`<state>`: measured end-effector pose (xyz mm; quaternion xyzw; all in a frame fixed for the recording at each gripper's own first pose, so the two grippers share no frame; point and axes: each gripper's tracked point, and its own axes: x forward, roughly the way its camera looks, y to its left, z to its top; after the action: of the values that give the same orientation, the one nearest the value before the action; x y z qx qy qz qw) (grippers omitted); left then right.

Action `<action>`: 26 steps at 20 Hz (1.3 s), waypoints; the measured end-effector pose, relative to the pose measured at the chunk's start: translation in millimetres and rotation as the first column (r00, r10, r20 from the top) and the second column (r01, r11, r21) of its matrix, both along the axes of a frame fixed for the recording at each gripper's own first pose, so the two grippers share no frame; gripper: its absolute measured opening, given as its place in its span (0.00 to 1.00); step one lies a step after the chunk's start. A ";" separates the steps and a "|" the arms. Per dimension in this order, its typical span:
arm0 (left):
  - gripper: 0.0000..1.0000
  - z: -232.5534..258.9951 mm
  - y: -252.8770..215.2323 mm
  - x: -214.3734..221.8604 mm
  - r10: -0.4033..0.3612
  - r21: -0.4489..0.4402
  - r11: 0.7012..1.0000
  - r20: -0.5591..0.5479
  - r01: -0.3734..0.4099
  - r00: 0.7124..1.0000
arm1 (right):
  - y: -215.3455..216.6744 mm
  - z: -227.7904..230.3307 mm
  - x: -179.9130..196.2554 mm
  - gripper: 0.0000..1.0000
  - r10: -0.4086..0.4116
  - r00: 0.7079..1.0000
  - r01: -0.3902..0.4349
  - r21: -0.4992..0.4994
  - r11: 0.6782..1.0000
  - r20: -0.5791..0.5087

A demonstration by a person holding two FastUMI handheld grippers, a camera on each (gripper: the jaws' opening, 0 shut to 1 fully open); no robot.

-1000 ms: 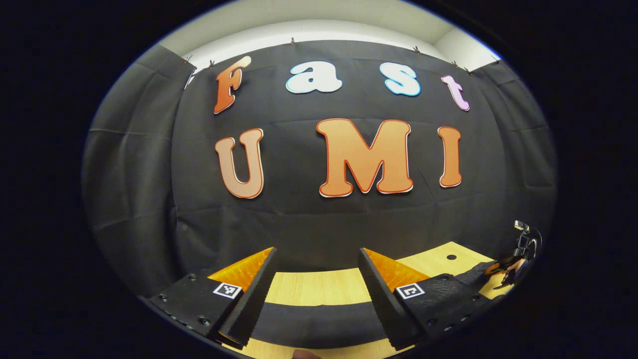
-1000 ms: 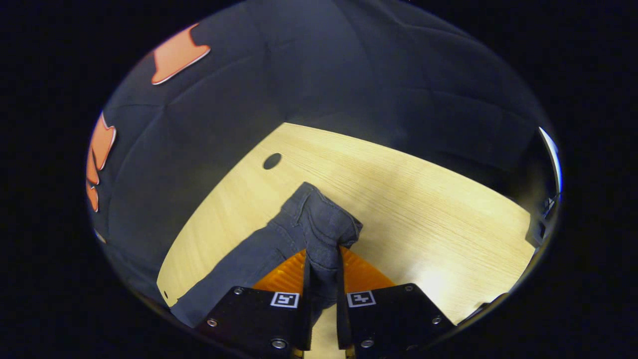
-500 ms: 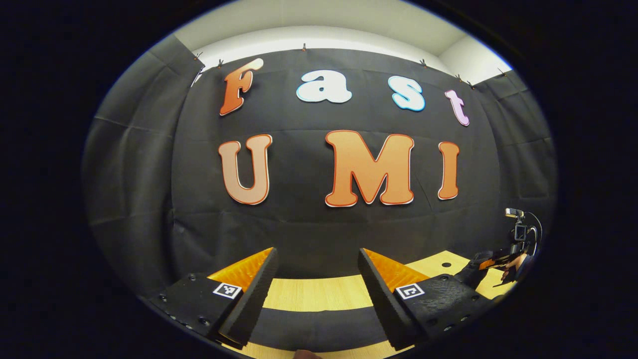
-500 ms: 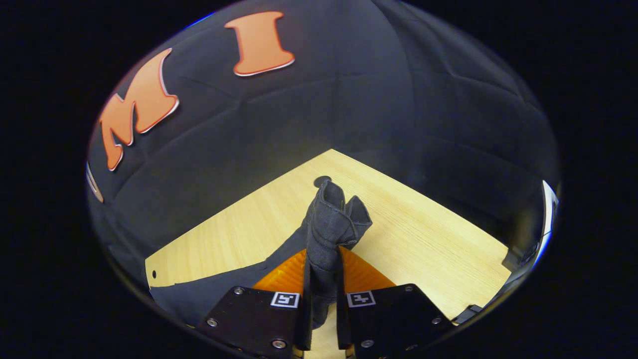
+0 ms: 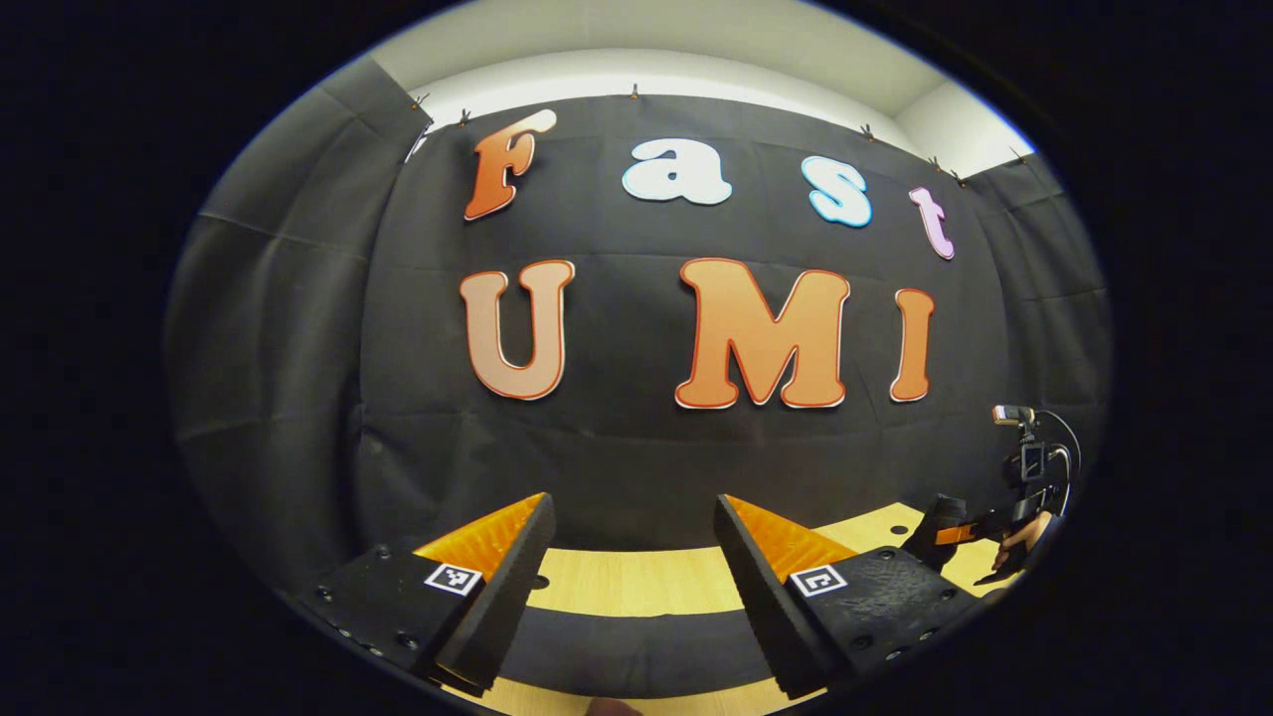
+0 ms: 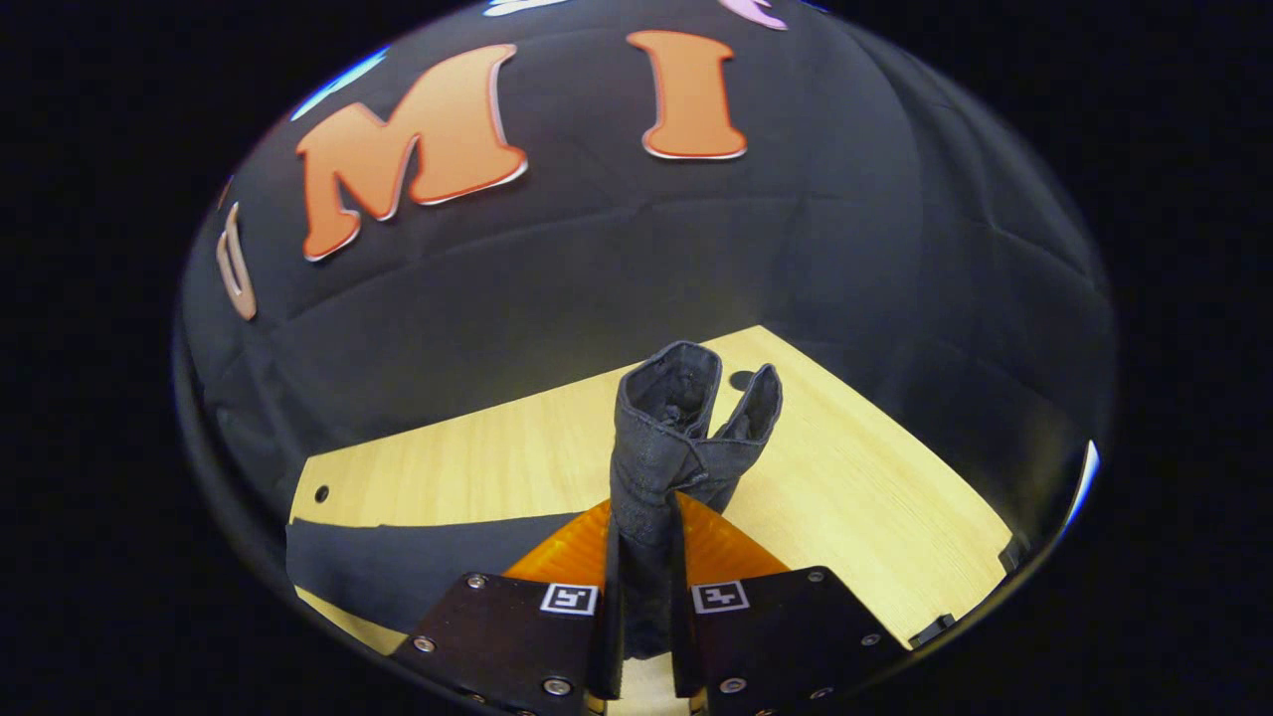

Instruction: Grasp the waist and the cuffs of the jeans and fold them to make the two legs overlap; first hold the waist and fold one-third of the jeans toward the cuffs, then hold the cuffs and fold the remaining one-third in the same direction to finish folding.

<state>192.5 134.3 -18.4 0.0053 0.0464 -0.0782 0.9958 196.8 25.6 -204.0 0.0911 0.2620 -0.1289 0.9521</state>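
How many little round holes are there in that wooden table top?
2 in the right gripper view: one hole near the table's left edge, another hole just behind the lifted jeans. The jeans may hide more.

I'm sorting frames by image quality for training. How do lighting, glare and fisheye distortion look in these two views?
Left gripper view: evenly lit and sharp; fisheye bows the cloth wall and table edge; no glare. Right gripper view: dimmer toward the rim, a soft bright patch on the table, jeans sharp in the right gripper, the table's edges curved by the lens.
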 end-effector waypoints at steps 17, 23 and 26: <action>0.98 -14.0 75.1 -12.5 0.145 0.035 0.989 -0.024 -0.144 0.989 | 153.0 -61.6 5.7 0.20 0.305 0.938 -0.339 -0.265 0.903 -0.162; 0.98 -46.2 112.9 -14.2 0.206 0.015 0.978 -0.124 -0.206 0.971 | 218.2 -74.4 -3.2 0.58 0.429 0.887 -0.454 -0.149 0.879 -0.169; 0.98 -79.3 132.4 -11.6 0.238 -0.026 0.968 -0.245 -0.251 0.940 | 231.7 -61.8 -10.0 0.66 0.451 0.880 -0.471 -0.154 0.869 -0.147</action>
<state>180.9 266.7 -97.7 -0.0385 0.1643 0.0447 0.9846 186.8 257.3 -265.8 -0.0703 0.3134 0.0737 0.9441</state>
